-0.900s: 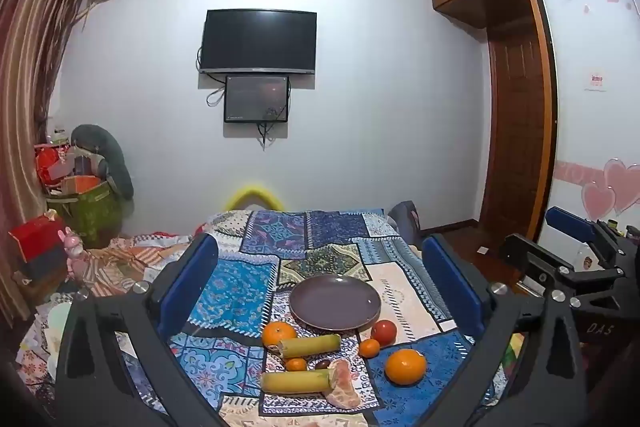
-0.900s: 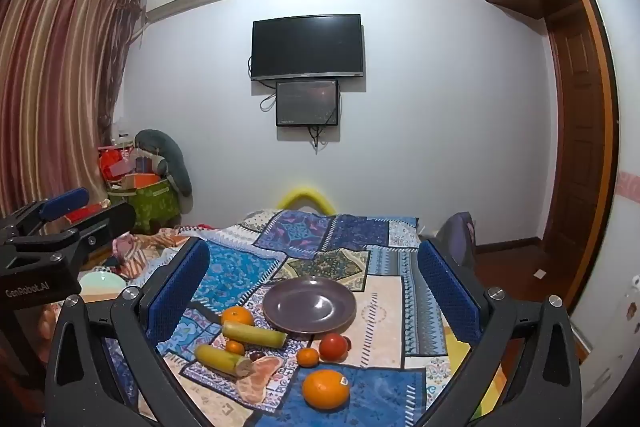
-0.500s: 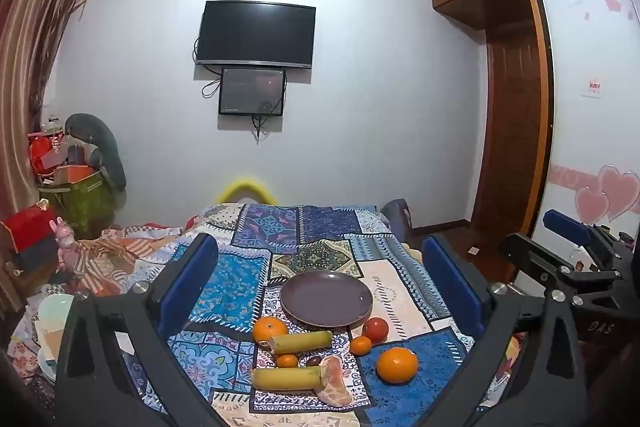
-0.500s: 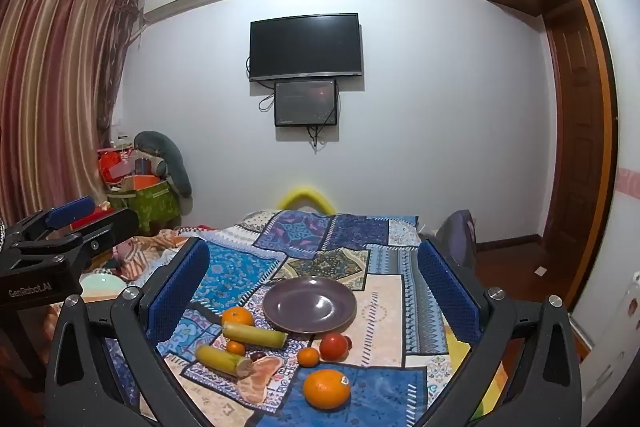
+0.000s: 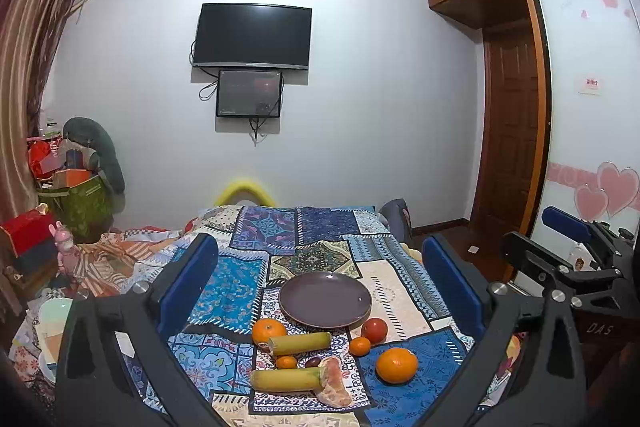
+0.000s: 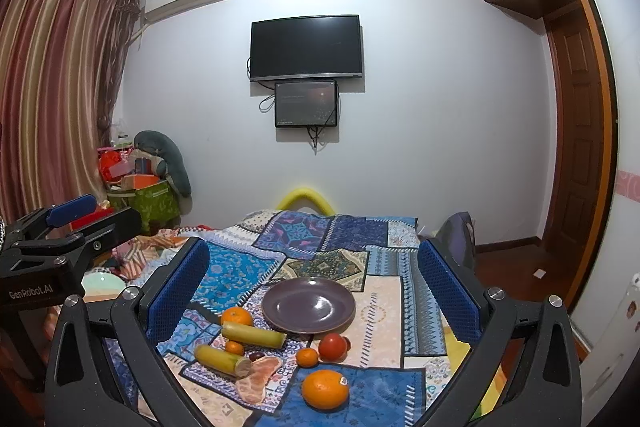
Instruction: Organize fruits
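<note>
Purple plate (image 5: 325, 301) sat bare on the patchwork cloth (image 5: 236, 279), ahead of both claws and between their spread fingers, nothing loaded on it yet. Left gripper (image 5: 320, 281) was wide and held nothing; right gripper (image 6: 312, 279) was likewise wide, empty, hanging above the spread. Fruit lay loose on the cloth on the claws' side of the plate: large orange (image 6: 325, 389) nearest the right claw, tomato (image 6: 333, 346) and small mandarin (image 6: 307, 356) just beyond it, second orange (image 5: 269, 331) touching the upper cane piece (image 5: 300, 343), lower cane piece (image 5: 286, 379) butting the peeled segment (image 5: 334, 381), plus a tiny mandarin (image 5: 286, 362) and a dark fruit (image 5: 313, 361) tucked between the canes. Risks, as a guess: round fruit would roll on soft bedding if nudged off-centre; crowding meant a finger reaching for the tiny mandarin could knock the canes; the peeled segment looked soft and could tear or squash under a hard pinch; smooth cane pieces might slip or pivot if pinched near an end; the plate on soft bedding could tip under a drop near its rim.
</note>
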Action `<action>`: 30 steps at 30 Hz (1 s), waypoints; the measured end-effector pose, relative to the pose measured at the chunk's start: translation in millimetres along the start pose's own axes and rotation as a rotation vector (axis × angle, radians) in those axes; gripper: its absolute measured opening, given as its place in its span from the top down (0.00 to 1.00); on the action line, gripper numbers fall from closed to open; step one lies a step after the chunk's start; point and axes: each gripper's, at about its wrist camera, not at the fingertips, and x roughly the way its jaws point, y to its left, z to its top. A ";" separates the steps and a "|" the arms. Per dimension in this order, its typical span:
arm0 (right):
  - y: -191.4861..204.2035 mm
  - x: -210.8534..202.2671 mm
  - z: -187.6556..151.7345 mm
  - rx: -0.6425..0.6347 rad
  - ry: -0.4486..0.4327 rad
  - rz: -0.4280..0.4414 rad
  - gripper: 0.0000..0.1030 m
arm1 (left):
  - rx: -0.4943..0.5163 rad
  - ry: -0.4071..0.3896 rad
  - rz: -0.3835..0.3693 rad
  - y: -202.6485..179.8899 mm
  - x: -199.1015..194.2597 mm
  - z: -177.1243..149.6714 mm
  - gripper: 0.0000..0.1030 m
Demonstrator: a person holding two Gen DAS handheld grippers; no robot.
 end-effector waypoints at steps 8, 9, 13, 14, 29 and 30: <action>-1.3 -0.3 -1.2 0.005 -0.003 -0.001 0.00 | -0.001 0.000 0.001 -1.6 2.0 1.7 0.00; -1.6 -0.2 -1.1 0.005 -0.004 0.000 0.00 | -0.001 0.001 0.002 -1.7 2.3 1.7 0.00; -0.9 0.8 0.4 0.007 -0.004 0.001 0.00 | -0.004 0.001 0.000 -1.6 2.6 1.6 0.00; -0.4 0.0 0.1 0.006 -0.004 0.000 0.00 | -0.003 0.001 0.000 -1.6 2.4 1.3 0.00; -0.9 0.2 -0.3 0.006 -0.005 0.000 0.00 | -0.002 0.001 0.000 -0.6 2.7 1.0 0.00; -1.1 0.3 -0.3 0.006 -0.005 0.001 0.00 | -0.003 0.001 -0.001 -0.6 2.5 0.8 0.00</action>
